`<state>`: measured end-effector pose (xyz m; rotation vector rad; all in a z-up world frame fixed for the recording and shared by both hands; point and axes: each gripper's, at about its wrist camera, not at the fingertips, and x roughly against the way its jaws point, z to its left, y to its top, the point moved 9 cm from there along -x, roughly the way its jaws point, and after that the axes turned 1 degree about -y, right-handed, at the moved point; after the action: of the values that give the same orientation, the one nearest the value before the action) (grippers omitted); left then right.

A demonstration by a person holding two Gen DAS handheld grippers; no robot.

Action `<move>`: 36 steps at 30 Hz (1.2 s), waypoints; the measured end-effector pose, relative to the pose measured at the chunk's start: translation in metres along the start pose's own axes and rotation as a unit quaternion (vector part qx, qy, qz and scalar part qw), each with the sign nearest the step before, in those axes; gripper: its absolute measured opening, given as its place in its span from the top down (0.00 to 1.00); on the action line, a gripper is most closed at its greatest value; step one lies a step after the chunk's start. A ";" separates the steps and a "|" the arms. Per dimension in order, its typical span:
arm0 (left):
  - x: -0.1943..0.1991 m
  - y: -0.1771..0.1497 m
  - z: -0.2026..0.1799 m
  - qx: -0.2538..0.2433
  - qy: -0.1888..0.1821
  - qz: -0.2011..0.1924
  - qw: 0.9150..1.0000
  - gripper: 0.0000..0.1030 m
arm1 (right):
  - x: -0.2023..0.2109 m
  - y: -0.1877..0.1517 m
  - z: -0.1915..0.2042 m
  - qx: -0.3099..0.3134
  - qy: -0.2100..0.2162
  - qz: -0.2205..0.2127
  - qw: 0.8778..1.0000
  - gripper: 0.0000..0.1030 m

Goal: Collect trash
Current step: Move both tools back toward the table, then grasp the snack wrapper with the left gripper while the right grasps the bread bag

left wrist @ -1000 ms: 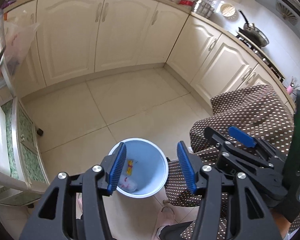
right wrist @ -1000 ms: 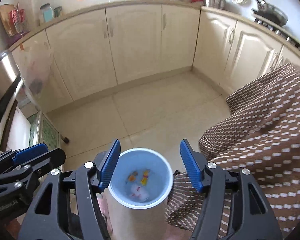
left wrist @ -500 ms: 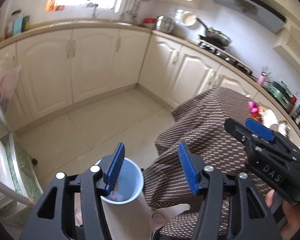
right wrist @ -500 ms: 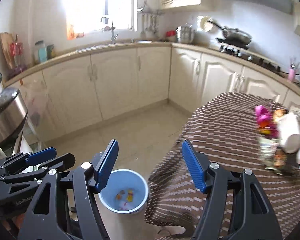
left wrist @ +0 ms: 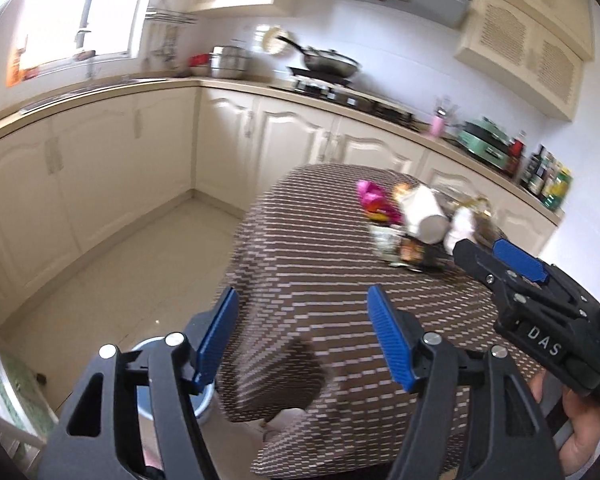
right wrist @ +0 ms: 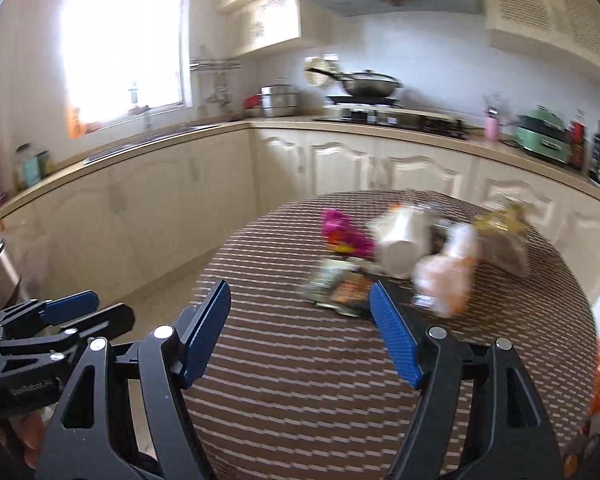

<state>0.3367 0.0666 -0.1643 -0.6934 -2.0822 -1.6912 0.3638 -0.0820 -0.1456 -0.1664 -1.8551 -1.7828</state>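
The left gripper (left wrist: 300, 336) and the right gripper (right wrist: 300, 332) look alike: black skeletal frames with triangular cut-outs, silver screw heads at the pivots, and ribbed blue pads (left wrist: 388, 336) on the fingers. White "DAS" lettering marks the right gripper's side.

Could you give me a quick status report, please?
Left gripper and right gripper both empty, jaws opening. Trash pile on the table, untouched. Bin on the floor. Path looks clear.
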 end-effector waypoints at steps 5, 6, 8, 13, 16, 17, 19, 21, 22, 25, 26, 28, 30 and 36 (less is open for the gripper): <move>-0.026 -0.007 -0.050 -0.034 -0.030 0.029 0.999 0.36 | 0.008 -0.014 -0.066 -0.039 -0.046 0.010 0.998 0.32; -0.031 -0.010 -0.058 -0.040 -0.036 0.036 0.998 0.36 | 0.007 -0.018 -0.080 -0.049 -0.055 0.015 0.997 0.32; -0.042 -0.014 -0.073 -0.050 -0.046 0.048 0.997 0.36 | 0.007 -0.025 -0.104 -0.066 -0.069 0.021 0.995 0.32; -0.068 -0.020 -0.105 -0.070 -0.064 0.070 0.993 0.36 | 0.007 -0.037 -0.142 -0.089 -0.091 0.034 0.991 0.29; -0.084 -0.017 -0.119 -0.076 -0.066 0.077 0.992 0.36 | 0.002 -0.040 -0.154 -0.096 -0.097 0.040 0.990 0.28; -0.088 -0.015 -0.124 -0.082 -0.064 0.078 0.992 0.36 | 0.000 -0.041 -0.158 -0.098 -0.099 0.043 0.989 0.28; -0.096 -0.011 -0.140 -0.109 -0.065 0.075 0.989 0.36 | -0.004 -0.042 -0.164 -0.104 -0.095 0.047 0.989 0.27; -0.102 -0.013 -0.150 -0.154 -0.047 0.072 0.984 0.36 | -0.007 -0.042 -0.170 -0.111 -0.091 0.050 0.988 0.27; -0.105 -0.015 -0.155 -0.184 -0.030 0.070 0.980 0.36 | -0.008 -0.041 -0.172 -0.112 -0.091 0.051 0.988 0.26; -0.123 -0.018 -0.167 -0.245 0.001 0.073 0.967 0.36 | -0.012 -0.039 -0.179 -0.117 -0.092 0.054 0.987 0.25; -0.128 -0.016 -0.171 -0.249 0.000 0.074 0.966 0.36 | -0.014 -0.038 -0.181 -0.119 -0.091 0.056 0.987 0.25; -0.136 -0.014 -0.178 -0.254 -0.009 0.077 0.964 0.36 | -0.018 -0.037 -0.184 -0.122 -0.091 0.060 0.987 0.25; -0.148 -0.011 -0.184 -0.263 -0.009 0.082 0.961 0.42 | -0.022 -0.036 -0.186 -0.122 -0.091 0.065 0.986 0.25; -0.171 -0.005 -0.187 -0.253 -0.022 0.101 0.962 0.77 | -0.030 -0.033 -0.191 -0.126 -0.090 0.071 0.985 0.25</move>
<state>0.4682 -0.1413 -0.2257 -1.0592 -1.5382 -2.1147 0.4317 -0.2587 -0.1960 -0.5589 -1.6811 -1.9494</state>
